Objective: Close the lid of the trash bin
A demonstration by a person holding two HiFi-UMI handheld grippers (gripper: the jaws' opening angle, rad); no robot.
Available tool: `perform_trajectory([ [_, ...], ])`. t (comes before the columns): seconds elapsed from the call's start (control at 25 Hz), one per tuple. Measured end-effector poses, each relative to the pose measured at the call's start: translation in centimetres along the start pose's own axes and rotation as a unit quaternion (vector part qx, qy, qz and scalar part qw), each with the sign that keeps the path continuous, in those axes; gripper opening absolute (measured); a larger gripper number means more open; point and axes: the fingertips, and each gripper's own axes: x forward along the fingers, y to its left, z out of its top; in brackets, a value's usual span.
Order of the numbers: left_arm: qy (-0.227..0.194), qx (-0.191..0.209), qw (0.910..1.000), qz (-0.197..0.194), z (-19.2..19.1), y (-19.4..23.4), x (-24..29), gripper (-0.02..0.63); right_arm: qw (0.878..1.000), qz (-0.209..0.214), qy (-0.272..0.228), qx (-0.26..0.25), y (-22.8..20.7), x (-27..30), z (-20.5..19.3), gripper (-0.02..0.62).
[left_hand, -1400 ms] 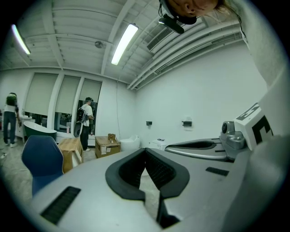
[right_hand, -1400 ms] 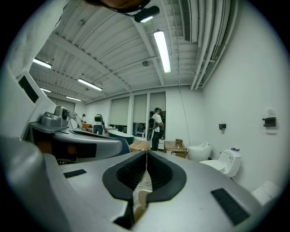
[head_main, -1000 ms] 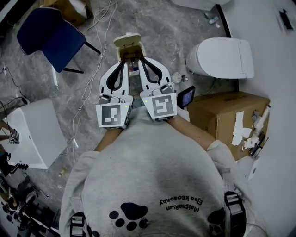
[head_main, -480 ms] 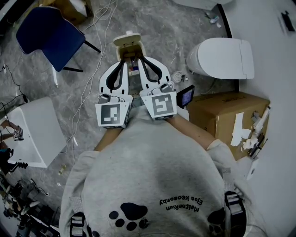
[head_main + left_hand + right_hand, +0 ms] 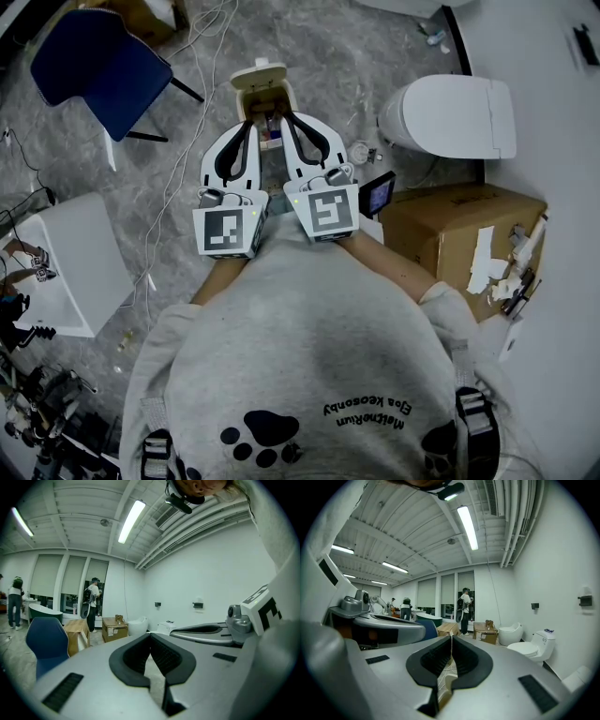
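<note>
In the head view the person holds both tools out in front, side by side and pointing away from the body. The trash bin stands on the grey floor straight beyond them, a pale, narrow box whose long axis runs away from the person. Its lid stands raised at the far end, so the brown inside is open to view. The left gripper reaches toward the bin's near left corner and the right gripper toward its near right side. The bin lies between the two lines they point along. The right tips look slightly further forward and so nearer the lid. Whether either touches the bin cannot be told from above. A blue chair stands off to the left, and a toilet and a cardboard box off to the right.

In the left gripper view the fingers are pressed together at the tips with nothing between them. Only floor shows through the gap below, and the bin is not seen.

In the right gripper view the fingers likewise meet, empty. A pale shape low in the gap is probably the bin's edge, below the tips.

The lid likely has to be reached from beyond and tipped back toward the person.
</note>
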Motion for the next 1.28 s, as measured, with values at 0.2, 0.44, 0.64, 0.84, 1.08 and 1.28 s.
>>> perform_trajectory([
  [0.2,0.003,-0.001,1.0,-0.001,-0.2,0.5,-0.1,0.02,1.0,-0.001,0.016,0.007,0.3,0.3,-0.5,0.034],
  [0.44,0.02,-0.01,0.9997,0.014,-0.8,1.4,-0.1,0.02,1.0,-0.009,-0.001,0.008,0.2,0.7,-0.3,0.034],
  [0.64,0.016,-0.006,0.9998,-0.006,-1.4,1.3,-0.1,0.02,1.0,-0.012,0.007,0.011,0.5,1.0,-0.9,0.034],
  [0.84,0.023,-0.009,0.9997,-0.007,-2.0,2.0,0.1,0.02,1.0,-0.012,0.014,0.007,0.9,1.8,-1.4,0.034],
  [1.08,0.032,-0.006,0.9995,-0.002,-2.6,2.6,0.4,0.02,1.0,-0.013,0.02,0.003,0.9,2.1,-2.1,0.034],
  [1.28,0.033,0.001,0.9995,-0.003,-2.9,2.9,0.7,0.02,1.0,-0.015,0.023,-0.005,0.7,2.5,-2.5,0.034],
])
